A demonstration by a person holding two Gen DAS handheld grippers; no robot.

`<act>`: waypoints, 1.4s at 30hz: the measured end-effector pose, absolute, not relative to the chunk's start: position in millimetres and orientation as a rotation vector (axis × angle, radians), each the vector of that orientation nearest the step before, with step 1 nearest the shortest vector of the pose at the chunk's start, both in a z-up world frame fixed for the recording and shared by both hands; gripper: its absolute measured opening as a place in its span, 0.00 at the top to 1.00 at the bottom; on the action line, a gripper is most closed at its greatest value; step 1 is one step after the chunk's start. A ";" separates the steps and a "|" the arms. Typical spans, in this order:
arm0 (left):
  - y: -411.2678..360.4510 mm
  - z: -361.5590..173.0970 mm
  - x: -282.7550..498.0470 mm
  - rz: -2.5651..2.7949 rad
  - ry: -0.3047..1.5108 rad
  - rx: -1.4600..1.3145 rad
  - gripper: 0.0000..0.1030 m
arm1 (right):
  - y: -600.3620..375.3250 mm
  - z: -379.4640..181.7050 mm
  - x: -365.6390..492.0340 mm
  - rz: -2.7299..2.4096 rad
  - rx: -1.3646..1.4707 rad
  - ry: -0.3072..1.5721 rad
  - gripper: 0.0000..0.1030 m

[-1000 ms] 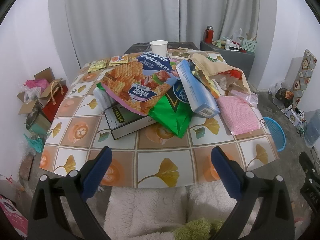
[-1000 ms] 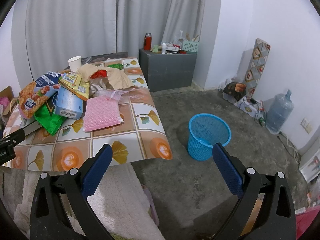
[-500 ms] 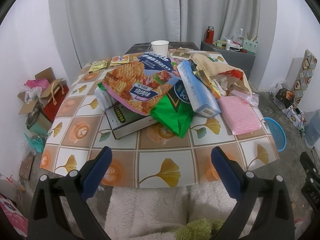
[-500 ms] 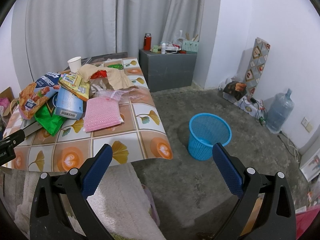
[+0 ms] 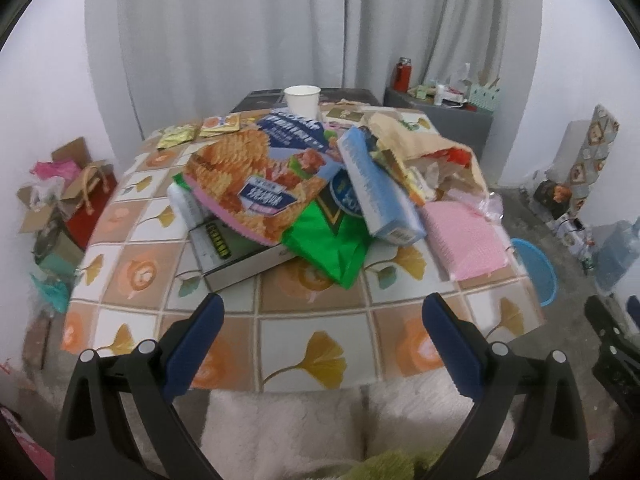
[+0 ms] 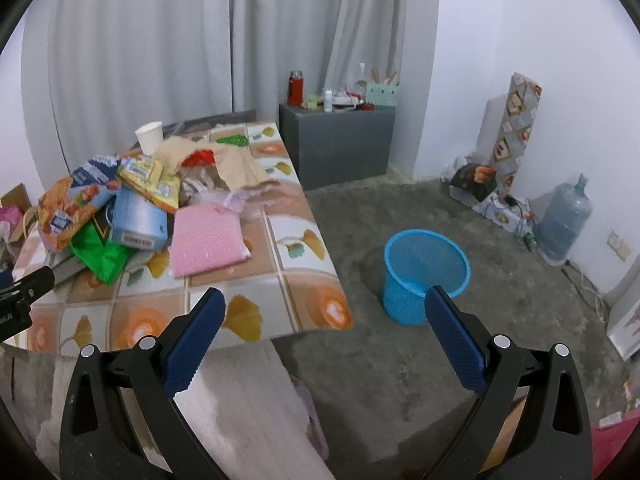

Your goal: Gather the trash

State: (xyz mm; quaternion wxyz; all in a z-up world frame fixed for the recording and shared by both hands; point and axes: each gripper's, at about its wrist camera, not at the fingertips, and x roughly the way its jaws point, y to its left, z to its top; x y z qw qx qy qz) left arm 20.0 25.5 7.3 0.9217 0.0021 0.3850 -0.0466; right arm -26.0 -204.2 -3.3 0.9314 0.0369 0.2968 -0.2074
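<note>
- My left gripper [image 5: 322,312] is spread wide and empty over the near edge of the tiled-pattern table [image 5: 320,344]; my right gripper [image 6: 324,308] likewise, toward the floor.
- The trash sits mid-table: an orange crinkle-chip bag [image 5: 256,176] over a green foil wrapper [image 5: 332,244] and a pale blue carton [image 5: 376,188].
- The blue mesh bin [image 6: 426,276] stands on the floor, right of the table.
- Risk as I judge it: pulling a lower wrapper could topple the pile off the edge.
</note>
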 end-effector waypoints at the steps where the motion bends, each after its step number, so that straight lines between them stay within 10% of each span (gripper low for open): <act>1: 25.9 8.7 23.0 -0.100 0.785 -0.001 0.06 | -204.9 -2.4 -24.1 -0.419 0.076 0.595 0.08; 16: 2.3 75.4 113.1 -0.488 0.608 -0.032 0.06 | -255.8 12.7 22.9 -0.308 0.180 0.475 0.09; 25: -105.5 48.1 165.7 -0.610 0.611 0.631 0.22 | -305.1 -10.4 67.7 -0.193 0.413 0.552 0.16; 33: -156.5 -13.3 218.8 -0.523 0.742 1.003 0.43 | -330.7 -28.4 107.2 -0.076 0.562 0.611 0.19; 37: -162.2 -25.6 237.8 -0.525 0.816 1.038 0.83 | -342.5 -38.4 121.9 0.007 0.678 0.648 0.22; 42: -155.4 -16.2 234.6 -0.538 0.802 1.007 0.93 | -351.1 -52.2 138.0 0.104 0.789 0.729 0.25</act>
